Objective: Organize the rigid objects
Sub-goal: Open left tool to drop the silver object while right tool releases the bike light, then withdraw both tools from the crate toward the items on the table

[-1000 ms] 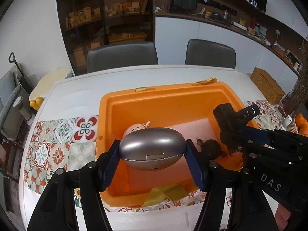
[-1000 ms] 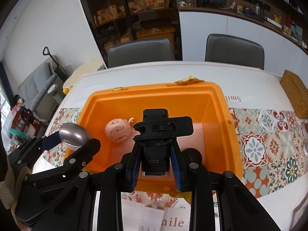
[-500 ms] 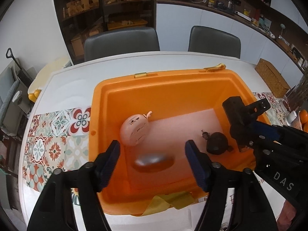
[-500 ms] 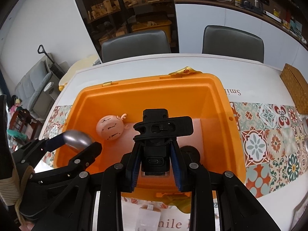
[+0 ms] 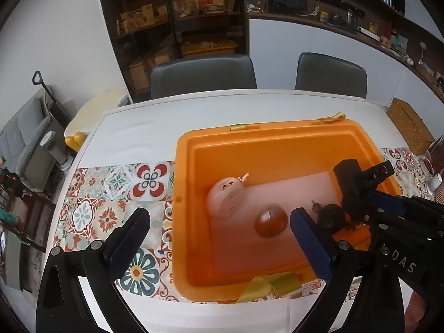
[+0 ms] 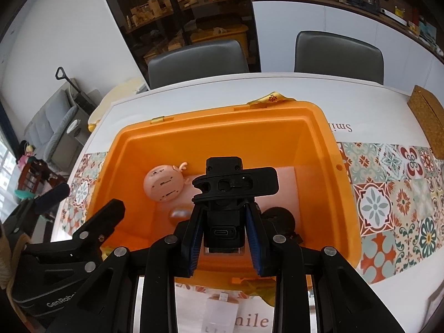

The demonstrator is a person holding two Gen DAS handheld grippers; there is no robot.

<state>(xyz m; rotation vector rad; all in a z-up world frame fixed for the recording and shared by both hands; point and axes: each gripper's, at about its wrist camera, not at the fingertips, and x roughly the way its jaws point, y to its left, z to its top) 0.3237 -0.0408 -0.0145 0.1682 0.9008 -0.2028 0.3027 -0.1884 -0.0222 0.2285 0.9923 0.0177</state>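
Silver egg-shaped case (image 5: 270, 221) is lying on the floor of the orange bin (image 5: 277, 138), just ahead of my left gripper (image 5: 219, 231) and between its two fingers in view, tinted orange and a bit blurred. I'm holding the left gripper wide apart with nothing between the blue pads (image 5: 312, 247), hovering over the bin's near-left corner. Beyond the case and to its left, a pink round toy (image 5: 226, 199) is leaning near the bin's left wall, close to the case; I cannot tell if they are touching. To the right of the case, a dark round object (image 5: 330, 216) is sitting on the bin floor, partly hidden behind my right gripper. In the right wrist view, my right gripper (image 6: 223, 219) is clamping a black camera-like device (image 6: 224, 191) between its blue pads (image 6: 254, 238), USB port facing me, over the bin's near side. The case (image 6: 180, 213) is peeking out just left of that device, the pink toy (image 6: 163, 184) further left and ahead. The bin is sitting on a white table (image 5: 155, 127) with a patterned tile runner (image 5: 111, 194) under it. Yellow cloth (image 5: 274, 284) is hanging at the bin's near rim. Two grey chairs (image 5: 202, 76) are standing beyond the table.
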